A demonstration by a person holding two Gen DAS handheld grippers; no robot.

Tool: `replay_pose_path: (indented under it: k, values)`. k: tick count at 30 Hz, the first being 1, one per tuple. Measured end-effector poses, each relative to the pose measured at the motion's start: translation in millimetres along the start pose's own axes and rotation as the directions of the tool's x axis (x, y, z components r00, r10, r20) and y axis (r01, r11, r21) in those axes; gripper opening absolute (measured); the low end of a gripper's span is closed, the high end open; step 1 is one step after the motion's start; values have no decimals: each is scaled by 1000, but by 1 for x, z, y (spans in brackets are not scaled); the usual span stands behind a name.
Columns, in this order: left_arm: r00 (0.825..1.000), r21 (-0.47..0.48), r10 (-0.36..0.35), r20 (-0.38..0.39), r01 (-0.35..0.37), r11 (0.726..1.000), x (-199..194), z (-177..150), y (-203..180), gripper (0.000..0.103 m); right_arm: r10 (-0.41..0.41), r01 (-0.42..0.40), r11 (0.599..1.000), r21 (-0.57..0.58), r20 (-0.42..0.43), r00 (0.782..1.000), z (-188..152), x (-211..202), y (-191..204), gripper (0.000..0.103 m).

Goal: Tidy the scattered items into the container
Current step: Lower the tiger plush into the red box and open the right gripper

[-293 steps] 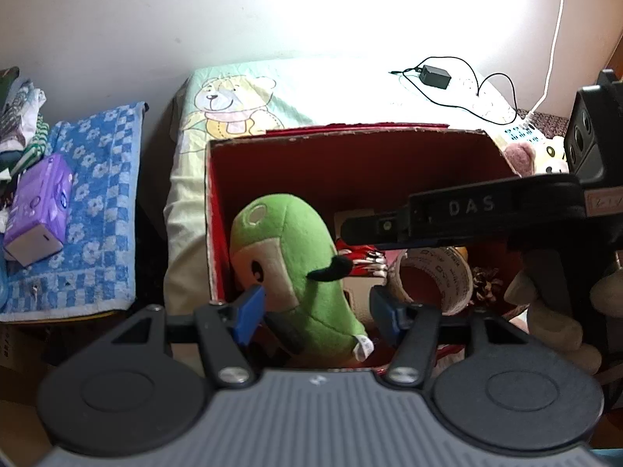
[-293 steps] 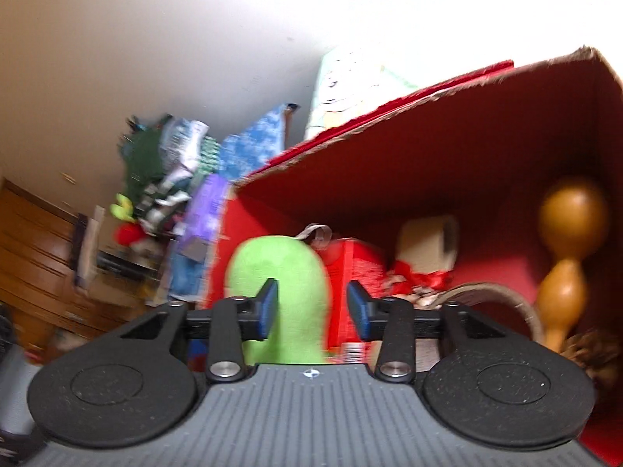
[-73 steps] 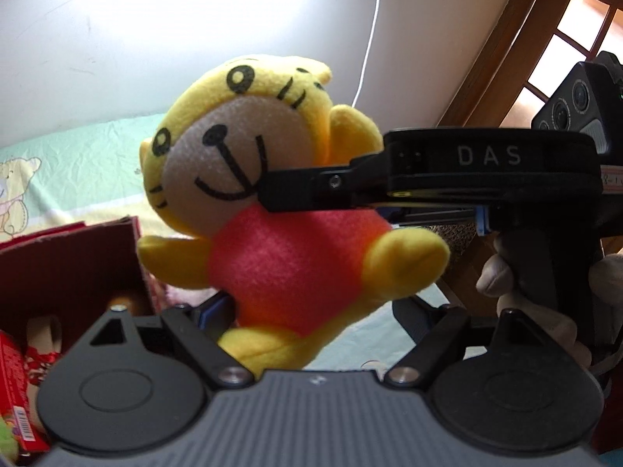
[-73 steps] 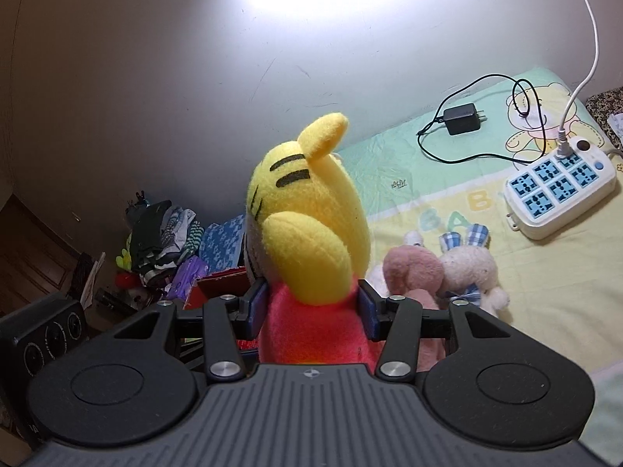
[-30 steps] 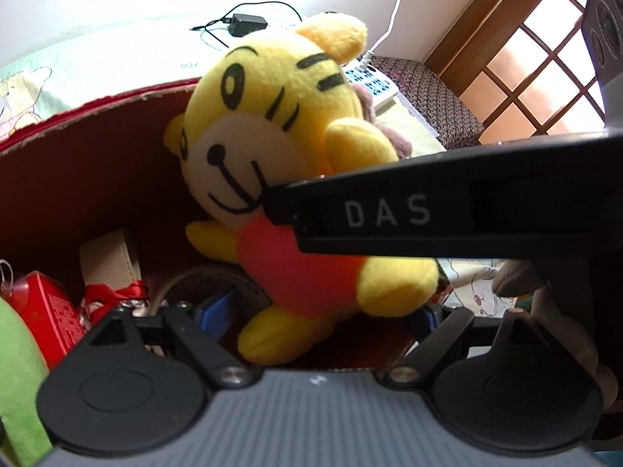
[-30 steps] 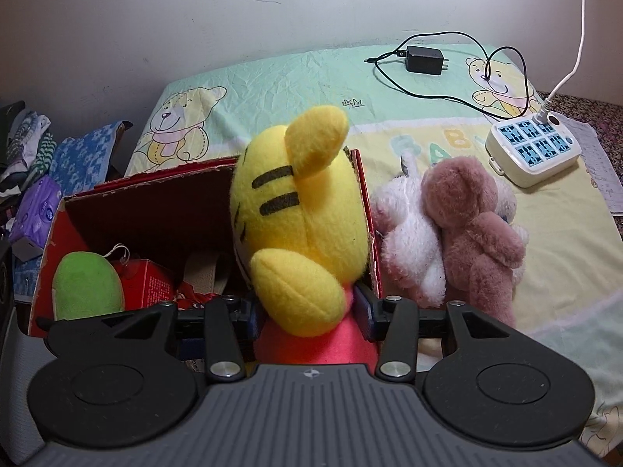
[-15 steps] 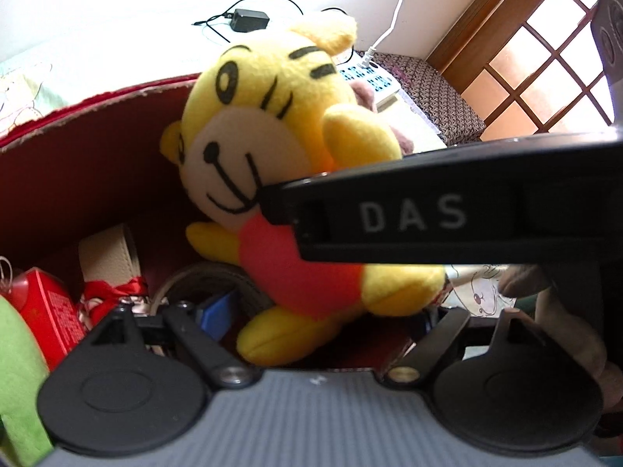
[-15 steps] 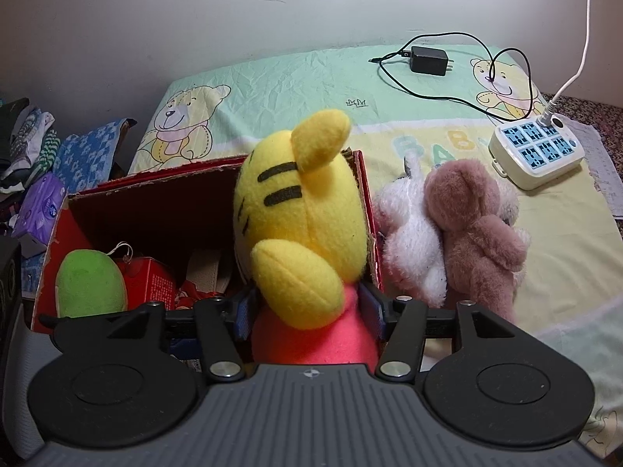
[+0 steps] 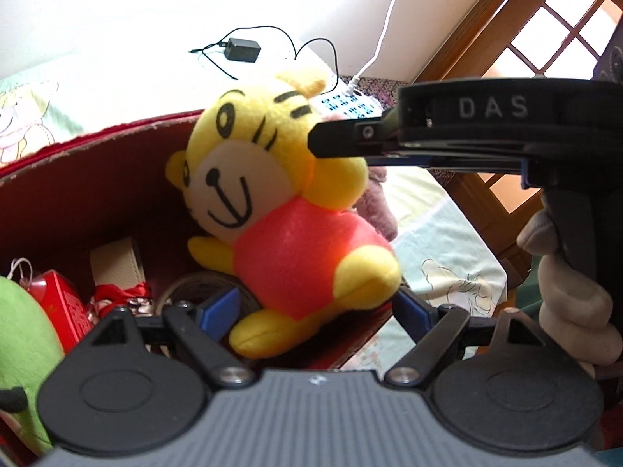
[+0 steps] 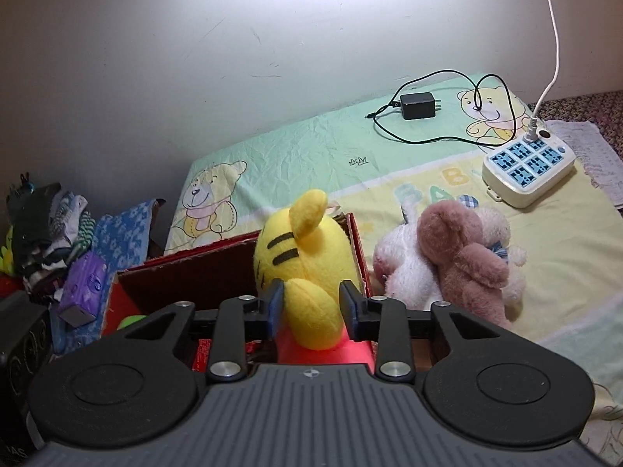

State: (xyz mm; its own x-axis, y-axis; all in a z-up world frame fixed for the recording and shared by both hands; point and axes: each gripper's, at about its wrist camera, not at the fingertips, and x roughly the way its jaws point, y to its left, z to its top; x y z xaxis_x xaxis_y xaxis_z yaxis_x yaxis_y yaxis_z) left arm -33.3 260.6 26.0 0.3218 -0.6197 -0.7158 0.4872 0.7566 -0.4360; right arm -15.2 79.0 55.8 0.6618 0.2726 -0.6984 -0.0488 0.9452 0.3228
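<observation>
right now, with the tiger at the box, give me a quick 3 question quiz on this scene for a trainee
1. True or false: the fingers of the left gripper are clamped on the tiger plush.
2. What lies on the bedsheet just outside the red box? A) pink and white plush toys B) a banana C) a book
3. Short answer: what colour is the plush at the box's left end in the left wrist view?

Key: 1 false, they are spread wide; 2 A; 3 green.
</observation>
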Motion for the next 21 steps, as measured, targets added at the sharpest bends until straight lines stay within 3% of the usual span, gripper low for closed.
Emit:
replay_pose_path:
  k: [6, 11, 21]
  values:
    - [1000, -5, 11, -18, -11, 1000, 10, 5, 0, 85, 0, -1, 999, -47, -13, 1000, 0, 13, 6, 25]
    - [999, 7, 32, -33, -32, 999, 21, 7, -3, 84, -58, 53, 993, -106, -49, 997, -5, 27, 7, 24]
    - [998, -8, 33, -49, -34, 999, 33, 10, -2, 87, -62, 55, 992, -113, -60, 996, -7, 30, 2, 25]
